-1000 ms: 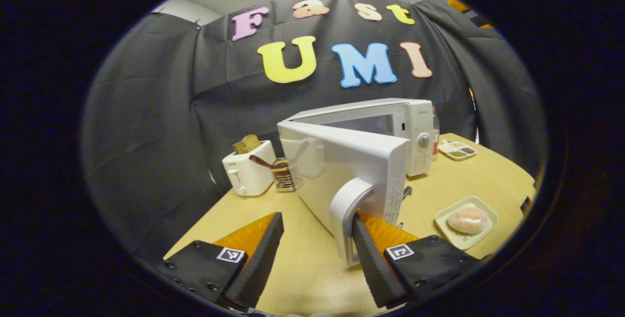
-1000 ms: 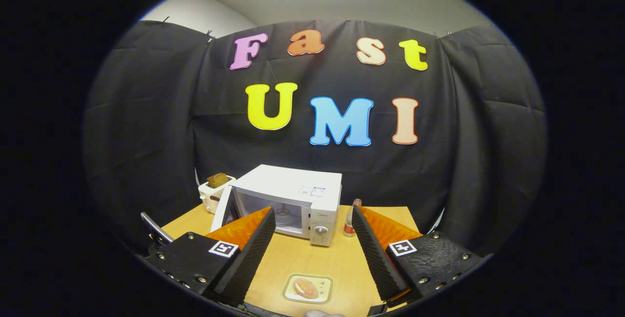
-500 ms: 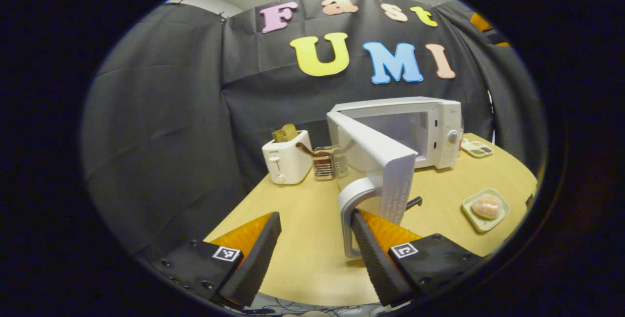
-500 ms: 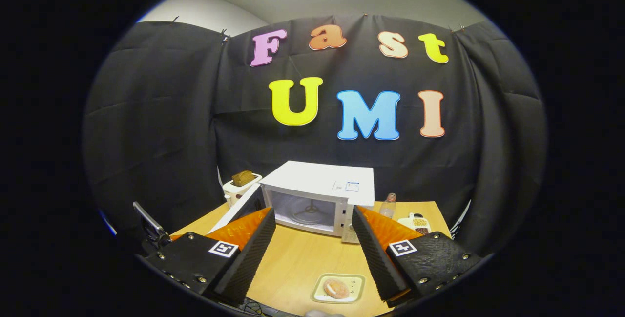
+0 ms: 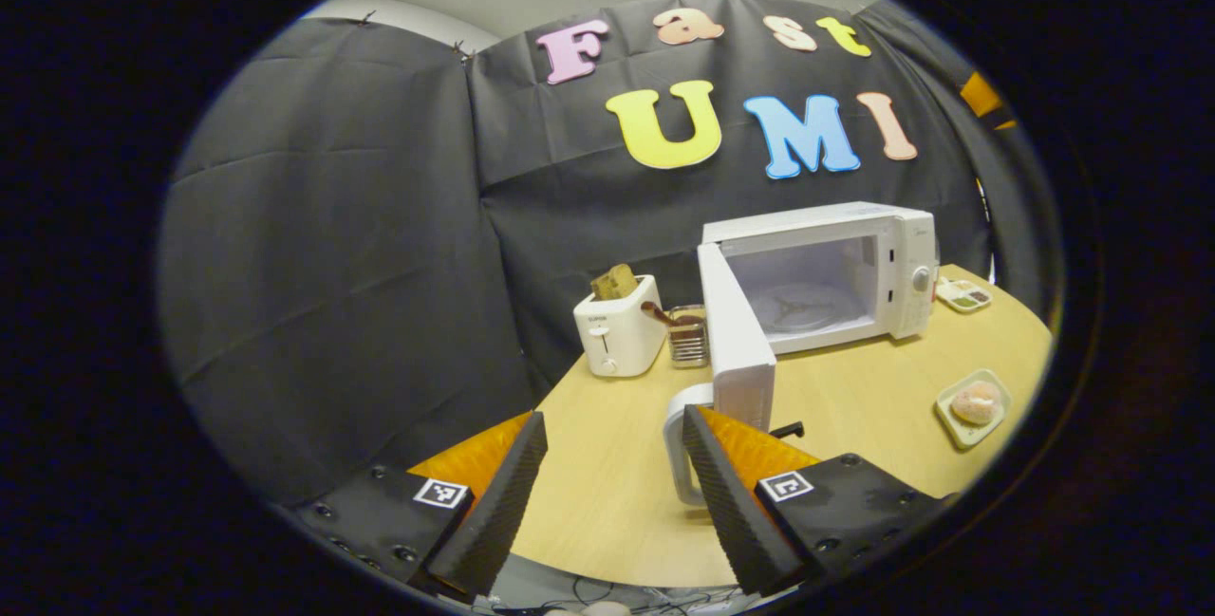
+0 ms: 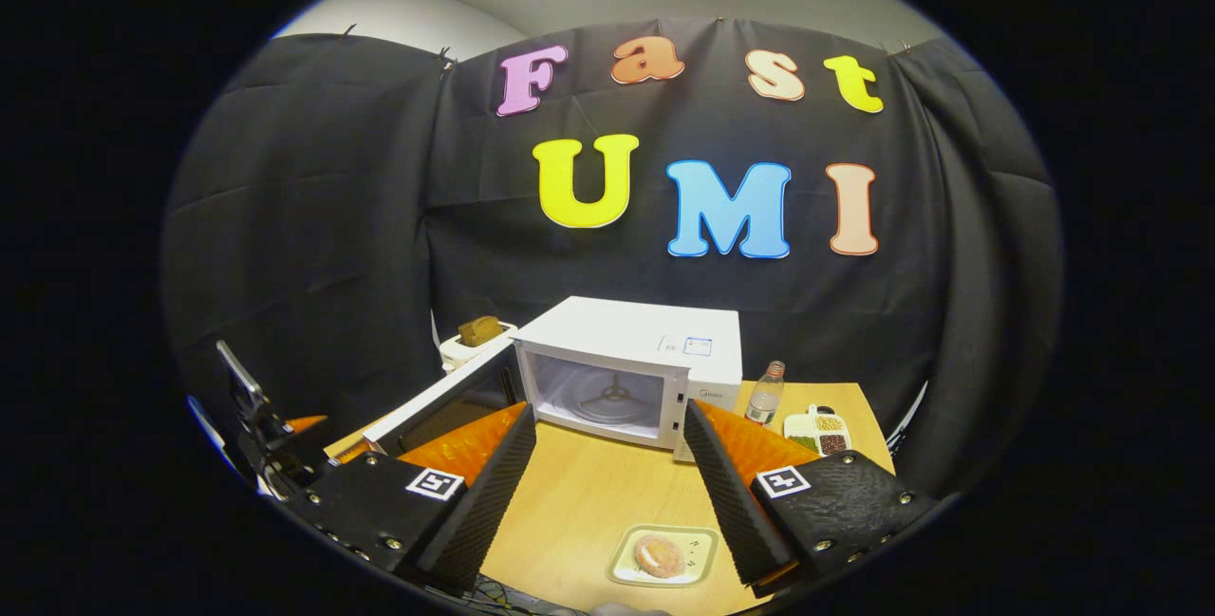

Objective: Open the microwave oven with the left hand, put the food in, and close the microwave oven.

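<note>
Left tongs [image 5: 612, 493] agape beside microwave [image 5: 835, 274] door handle [image 5: 676, 450]; doughnut [image 6: 657, 554] on tray [image 6: 700, 540].

microwave door [image 5: 736, 336] swung wider open, cavity [image 5: 807, 289] exposed

I see a white toaster [image 5: 619, 326] standing on the wooden table [image 5: 607, 493] near the back cloth wall [image 5: 332, 246], with a slice of brown bread [image 5: 615, 281] sticking up out of its slot. Just beside the toaster on its right is a small wire rack [image 5: 687, 335] with a dark brown utensil leaning in it; I cannot tell what kind. At the far right end of the table I see a clear bottle [image 6: 767, 394] standing upright. Next to it lies a small white divided dish [image 6: 820, 432] holding green, tan and dark fillings in separate compartments.
</note>
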Demonstrator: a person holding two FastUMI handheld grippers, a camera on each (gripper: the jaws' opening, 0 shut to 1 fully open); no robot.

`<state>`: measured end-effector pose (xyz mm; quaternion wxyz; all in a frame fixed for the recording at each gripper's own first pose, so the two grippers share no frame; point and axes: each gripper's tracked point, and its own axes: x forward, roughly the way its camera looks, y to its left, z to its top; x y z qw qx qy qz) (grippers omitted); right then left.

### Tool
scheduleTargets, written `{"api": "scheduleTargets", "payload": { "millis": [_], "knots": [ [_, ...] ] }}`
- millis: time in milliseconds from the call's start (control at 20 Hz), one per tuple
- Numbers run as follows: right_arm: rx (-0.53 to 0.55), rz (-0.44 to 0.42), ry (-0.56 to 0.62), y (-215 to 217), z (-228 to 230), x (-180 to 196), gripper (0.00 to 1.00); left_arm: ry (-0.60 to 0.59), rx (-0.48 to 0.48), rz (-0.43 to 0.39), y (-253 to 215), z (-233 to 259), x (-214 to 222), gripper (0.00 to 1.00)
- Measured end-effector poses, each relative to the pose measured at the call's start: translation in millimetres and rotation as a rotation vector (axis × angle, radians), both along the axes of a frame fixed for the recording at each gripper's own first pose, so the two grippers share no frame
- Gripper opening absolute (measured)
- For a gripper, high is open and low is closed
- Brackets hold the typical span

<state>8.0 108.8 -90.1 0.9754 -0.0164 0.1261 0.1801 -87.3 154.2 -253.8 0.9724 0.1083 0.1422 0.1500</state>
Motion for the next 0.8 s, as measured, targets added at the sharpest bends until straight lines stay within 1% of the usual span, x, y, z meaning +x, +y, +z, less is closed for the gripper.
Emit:
{"api": "scheduleTargets", "payload": {
  "millis": [100,200,250,300,350,450,550,700,800],
  "knots": [
    [-0.037,0.011,0.018,-12,-28,-1,0.96,-0.026,0.012,0.002,-5,23,-6,0.93],
    [-0.095,0.015,0.064,-28,-71,-2,0.96,-0.057,0.003,-0.006,-16,49,-8,0.91],
    [-0.125,0.012,0.098,-37,-95,-5,0.96,-0.075,-0.005,-0.013,-22,64,-7,1.00],
    [-0.145,0.012,0.129,-45,-118,-6,0.96,-0.094,-0.008,-0.017,-28,78,-6,1.00],
    [-0.162,0.015,0.152,-52,-135,-8,0.97,-0.114,-0.010,-0.022,-34,94,-3,0.95],
    [-0.214,0.020,0.191,-62,-169,-8,0.96,-0.152,-0.023,-0.048,-48,120,4,0.95],
    [-0.265,0.038,0.220,-69,-200,-11,0.96,-0.164,-0.026,-0.075,-65,137,14,0.99],
    [-0.320,0.094,0.251,-67,-243,-16,0.96,-0.184,-0.043,-0.124,-93,159,30,0.91],
    [-0.342,0.127,0.284,-63,-269,-16,0.97,-0.195,-0.042,-0.144,-108,170,41,0.99]
  ]
}}
